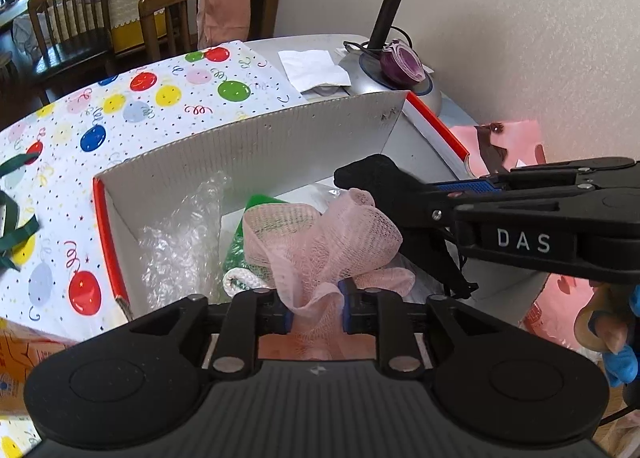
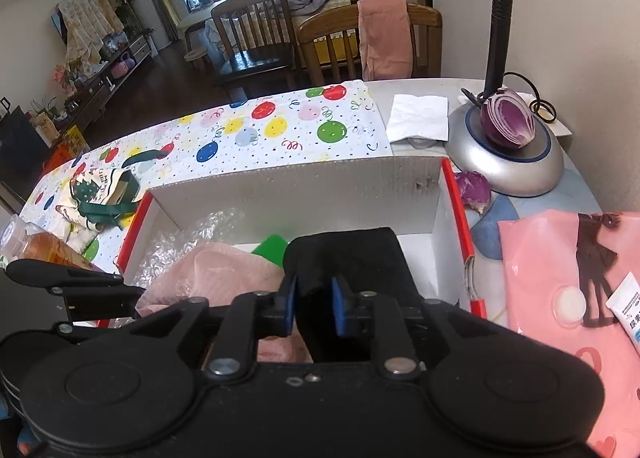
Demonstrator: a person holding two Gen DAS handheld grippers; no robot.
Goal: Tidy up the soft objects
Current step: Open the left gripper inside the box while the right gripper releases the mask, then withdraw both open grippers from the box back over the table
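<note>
On the left of the worktop lay one balloon-print cloth, and on it one small tote bag with green handles. One bottle of amber liquid stood at the near left edge.

In the middle sat one open white box with red edges. Inside it were one crumpled sheet of bubble wrap and one green item, its kind hard to make out.

The left tongs were pinching one pink mesh cloth, bunched up over the box interior. Just to its right, the right tongs were clamped on one black cloth, also held above the box, with the two cloths nearly touching.

Beyond the box lay one white paper napkin. Further right stood one gooseneck desk lamp, with one half of a red onion resting on its base and a second onion piece beside the base. At the far right lay one pink plastic bag with one white tube on it.
</note>
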